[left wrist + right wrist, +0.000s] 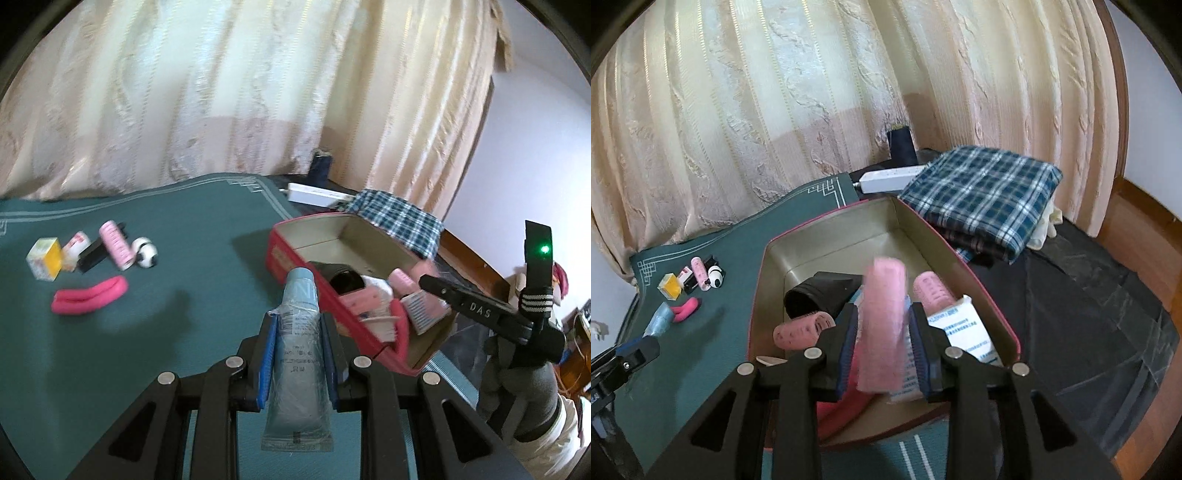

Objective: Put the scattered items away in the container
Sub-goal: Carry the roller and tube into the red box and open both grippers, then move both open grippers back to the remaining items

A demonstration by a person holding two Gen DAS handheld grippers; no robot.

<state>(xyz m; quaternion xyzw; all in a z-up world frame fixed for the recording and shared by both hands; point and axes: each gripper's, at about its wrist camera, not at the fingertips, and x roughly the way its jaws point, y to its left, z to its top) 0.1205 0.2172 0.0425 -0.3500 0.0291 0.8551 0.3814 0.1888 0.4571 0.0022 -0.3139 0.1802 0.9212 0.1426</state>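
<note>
1. Left gripper (297, 354): closed on the blue tube (297, 332), held above the table (184, 288) just beside the red box (332, 306).
2. Right gripper (882, 332): over the red box, pink roller (882, 325) between its pads; whether gripped or released, cannot tell.
3. Step, as judged: depositing. Next: drop the roller, then carry the tube over the box rim.
4. Left view alone shows the remaining cluster (92, 254) clearly, well apart from the box; right view alone shows the box's empty far end.
</note>
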